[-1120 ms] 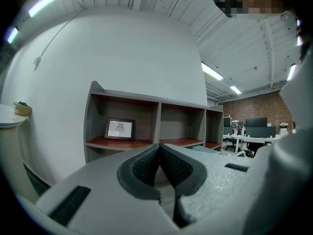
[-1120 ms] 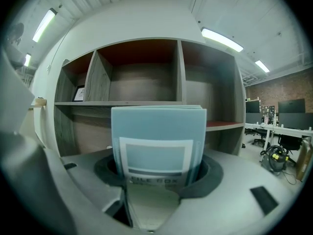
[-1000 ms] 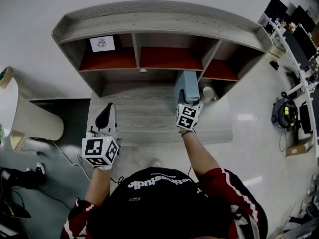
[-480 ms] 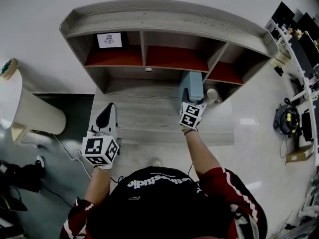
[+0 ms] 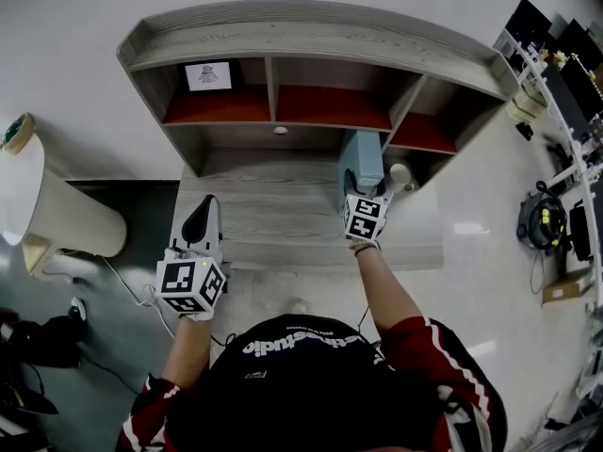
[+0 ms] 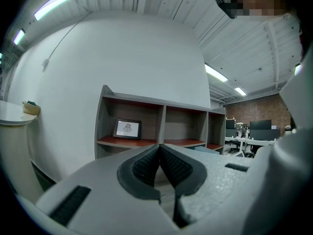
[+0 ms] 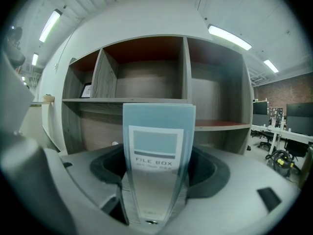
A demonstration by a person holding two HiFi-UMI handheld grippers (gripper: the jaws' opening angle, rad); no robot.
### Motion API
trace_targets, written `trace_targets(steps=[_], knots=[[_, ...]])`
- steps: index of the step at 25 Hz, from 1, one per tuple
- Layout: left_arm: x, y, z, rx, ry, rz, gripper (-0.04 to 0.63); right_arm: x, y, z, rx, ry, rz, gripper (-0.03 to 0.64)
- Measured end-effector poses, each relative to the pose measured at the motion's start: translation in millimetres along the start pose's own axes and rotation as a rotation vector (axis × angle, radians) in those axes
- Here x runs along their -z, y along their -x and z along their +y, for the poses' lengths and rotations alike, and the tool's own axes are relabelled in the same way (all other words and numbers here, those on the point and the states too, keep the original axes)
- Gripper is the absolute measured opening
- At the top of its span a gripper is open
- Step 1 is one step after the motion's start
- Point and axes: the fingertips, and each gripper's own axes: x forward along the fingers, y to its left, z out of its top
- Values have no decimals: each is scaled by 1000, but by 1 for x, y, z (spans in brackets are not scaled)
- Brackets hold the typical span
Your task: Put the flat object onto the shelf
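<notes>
A pale blue file box, labelled FILE BOX, stands upright on the grey wooden desk. It sits at the mouth of the shelf unit's lower opening. My right gripper reaches level toward it, and its jaws have just been opening. The box is still between the wide-spread pads, which stand beside it without squeezing. In the head view the file box rises just beyond the right gripper. My left gripper hovers over the desk's left edge, its jaws shut with nothing in them.
A small framed picture stands in the shelf's upper left compartment. A white cup-like thing sits right of the file box. A white round table stands to the left. Office desks with monitors are at the far right.
The right gripper and the file box sit slightly deeper toward the shelf than a second ago. The left gripper has stayed in place.
</notes>
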Motion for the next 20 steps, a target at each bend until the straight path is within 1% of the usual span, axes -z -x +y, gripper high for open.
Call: trace_targets(steps=[8, 11, 20], knots=[[-5, 20, 2, 15, -5, -9, 6, 2, 27, -3, 9, -8, 9, 348], [-9, 28, 5, 19, -17, -16, 6, 4, 41, -4, 19, -10, 13, 348], [-14, 59, 7, 48, -34, -17, 6, 12, 98, -2, 48, -19, 31, 347]])
